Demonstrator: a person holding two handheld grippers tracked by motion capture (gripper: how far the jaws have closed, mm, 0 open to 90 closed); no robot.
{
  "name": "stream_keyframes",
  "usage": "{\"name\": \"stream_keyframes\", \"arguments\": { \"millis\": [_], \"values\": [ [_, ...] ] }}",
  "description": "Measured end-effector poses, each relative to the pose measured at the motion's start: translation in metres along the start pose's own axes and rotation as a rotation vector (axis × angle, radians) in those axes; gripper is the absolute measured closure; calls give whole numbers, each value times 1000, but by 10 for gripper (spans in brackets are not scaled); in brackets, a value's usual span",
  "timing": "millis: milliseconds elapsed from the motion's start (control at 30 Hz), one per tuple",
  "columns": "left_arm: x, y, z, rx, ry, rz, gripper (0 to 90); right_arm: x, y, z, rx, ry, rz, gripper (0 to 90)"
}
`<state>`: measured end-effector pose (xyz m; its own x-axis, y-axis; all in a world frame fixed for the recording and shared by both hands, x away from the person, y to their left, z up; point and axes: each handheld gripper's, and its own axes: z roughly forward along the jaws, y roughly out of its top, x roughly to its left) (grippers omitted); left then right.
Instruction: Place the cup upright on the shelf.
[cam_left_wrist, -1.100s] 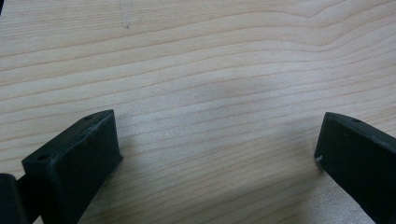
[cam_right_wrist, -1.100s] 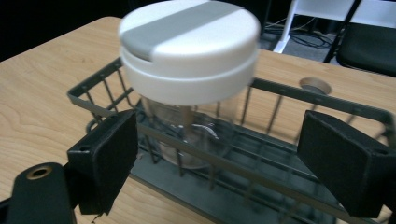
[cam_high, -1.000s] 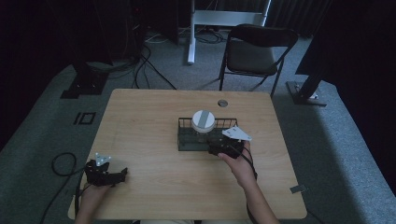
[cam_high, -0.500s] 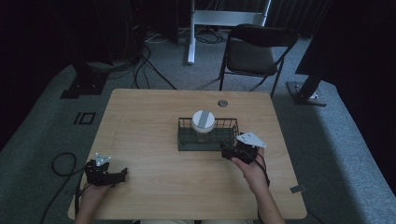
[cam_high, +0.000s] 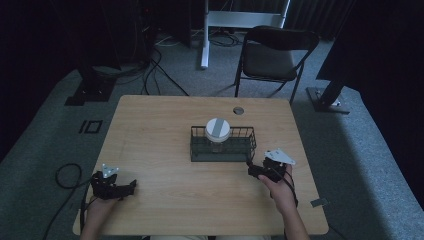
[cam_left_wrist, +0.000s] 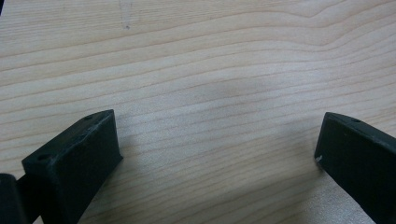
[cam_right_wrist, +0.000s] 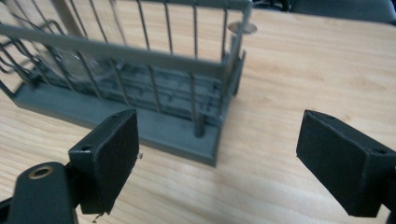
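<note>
One wire basket (cam_high: 223, 145) stands on the wooden table (cam_high: 160, 125), a little right of centre, with one jar (cam_high: 217, 131) inside it at the middle, its white lid up. Wide bare wood lies to the left of the basket and on its far side; the near half of the table is open between the two hands.

The right gripper (cam_high: 257, 171) sits just beside the basket's near right corner, apart from it, jaws spread wide and holding nothing. In the right gripper view the basket corner (cam_right_wrist: 212, 140) shows between the jaws, farther off, and the basket's left end is cut off by the frame. The jar is only a blur behind the wires there.

The left gripper (cam_high: 128, 186) rests near the table's near left corner, well apart from the basket, jaws wide and empty over bare wood (cam_left_wrist: 210, 93).

One folding chair (cam_high: 272, 55) stands beyond the far edge.
</note>
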<state>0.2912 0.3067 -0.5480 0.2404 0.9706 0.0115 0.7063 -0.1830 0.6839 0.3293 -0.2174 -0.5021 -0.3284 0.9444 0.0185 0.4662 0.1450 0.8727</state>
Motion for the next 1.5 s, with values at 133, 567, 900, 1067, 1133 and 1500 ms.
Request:
{"name": "stream_keyframes", "arguments": {
  "millis": [133,567,900,1067,1133,1500],
  "values": [
    [0,0,0,0,0,0,1,-7,-8,2,24,-17,5,128],
    [0,0,0,0,0,1,1,-26,-28,7,77,-55,28,128],
    [0,0,0,0,0,0,1,-36,-37,11,118,-85,33,128],
    [0,0,0,0,0,0,1,-42,-39,10,140,-102,40,128],
    [0,0,0,0,0,0,1,-46,-39,8,144,-112,42,128],
    [0,0,0,0,0,0,1,-60,-45,6,181,-153,57,128]
  ]
}}
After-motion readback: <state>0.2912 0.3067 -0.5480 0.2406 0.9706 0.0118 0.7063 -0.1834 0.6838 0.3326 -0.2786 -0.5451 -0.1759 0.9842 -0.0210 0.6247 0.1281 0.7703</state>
